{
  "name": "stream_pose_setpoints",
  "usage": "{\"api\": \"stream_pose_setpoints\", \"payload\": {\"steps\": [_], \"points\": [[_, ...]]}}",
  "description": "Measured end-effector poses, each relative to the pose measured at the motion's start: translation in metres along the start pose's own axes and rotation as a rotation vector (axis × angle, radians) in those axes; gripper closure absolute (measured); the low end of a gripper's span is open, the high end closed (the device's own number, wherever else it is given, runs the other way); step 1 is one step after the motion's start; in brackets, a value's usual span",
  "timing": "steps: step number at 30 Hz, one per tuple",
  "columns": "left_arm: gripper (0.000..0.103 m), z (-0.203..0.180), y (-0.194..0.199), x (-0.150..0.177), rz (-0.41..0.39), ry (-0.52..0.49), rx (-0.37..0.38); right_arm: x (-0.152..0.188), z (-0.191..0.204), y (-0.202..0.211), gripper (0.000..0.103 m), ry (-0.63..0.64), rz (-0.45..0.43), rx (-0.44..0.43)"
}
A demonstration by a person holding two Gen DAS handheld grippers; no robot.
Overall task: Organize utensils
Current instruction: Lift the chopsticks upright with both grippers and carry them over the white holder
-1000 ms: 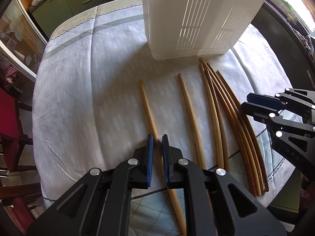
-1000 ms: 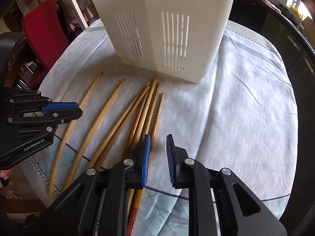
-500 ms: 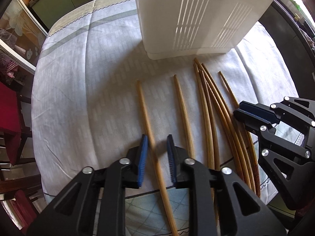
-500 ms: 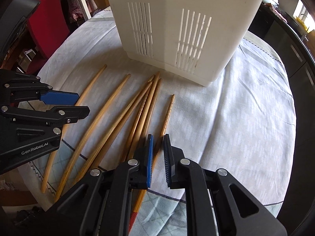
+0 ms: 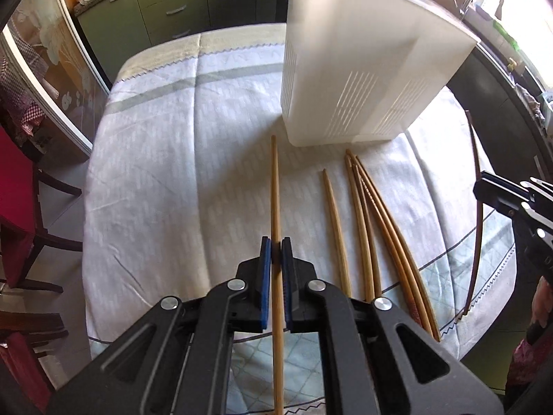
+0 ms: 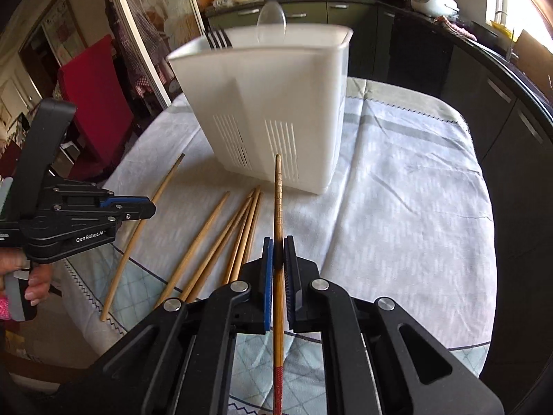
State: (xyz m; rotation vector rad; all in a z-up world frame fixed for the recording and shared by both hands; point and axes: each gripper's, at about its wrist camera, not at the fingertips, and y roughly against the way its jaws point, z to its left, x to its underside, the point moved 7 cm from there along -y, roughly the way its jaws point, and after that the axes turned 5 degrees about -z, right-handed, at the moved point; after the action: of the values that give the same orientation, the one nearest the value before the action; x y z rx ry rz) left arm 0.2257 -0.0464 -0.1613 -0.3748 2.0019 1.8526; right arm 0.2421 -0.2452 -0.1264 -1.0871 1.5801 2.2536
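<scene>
Green kitchen cabinets (image 5: 166,10) stand behind the round surface (image 5: 166,159), which is covered with a pale patterned cloth. On the left, my left hand-held gripper (image 5: 275,259) is clamped on a plain light wooden chopstick (image 5: 275,193), lifted and pointing toward the tall white slotted plastic utensil holder (image 5: 363,79). To its right, five loose wooden chopsticks (image 5: 363,228) lie on the cloth in front of the holder, most of them close together. Further right, my right hand-held gripper (image 6: 278,254) is closed on a darker wooden chopstick with a red end (image 6: 278,207), also raised and aimed at the holder. I think each stick could turn between the pads, because it is held at only one place. A tip could then hit the holder wall or rim and the stick could fall.
</scene>
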Motion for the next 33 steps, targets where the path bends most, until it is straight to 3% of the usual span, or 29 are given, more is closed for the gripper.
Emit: {"api": "stream_pose_setpoints", "payload": {"steps": [5,11,21,28,33], "points": [[0.097,0.005,0.049,-0.003,-0.149,0.001,0.002,-0.017,-0.007,0.052,0.096,-0.020,-0.128,-0.019],[0.097,0.003,0.090,-0.007,-0.264,-0.010,0.028,-0.038,-0.005,0.080,0.096,-0.026,-0.191,-0.029],[0.097,-0.014,0.109,-0.021,-0.303,-0.038,0.071,-0.098,0.002,0.120,0.096,-0.062,-0.289,-0.110],[0.097,-0.024,0.137,-0.038,-0.349,-0.051,0.110,-0.169,-0.007,0.173,0.096,-0.113,-0.441,-0.153],[0.097,-0.030,0.169,-0.057,-0.388,-0.055,0.141,-0.209,-0.018,0.182,0.096,-0.129,-0.489,-0.094]]}}
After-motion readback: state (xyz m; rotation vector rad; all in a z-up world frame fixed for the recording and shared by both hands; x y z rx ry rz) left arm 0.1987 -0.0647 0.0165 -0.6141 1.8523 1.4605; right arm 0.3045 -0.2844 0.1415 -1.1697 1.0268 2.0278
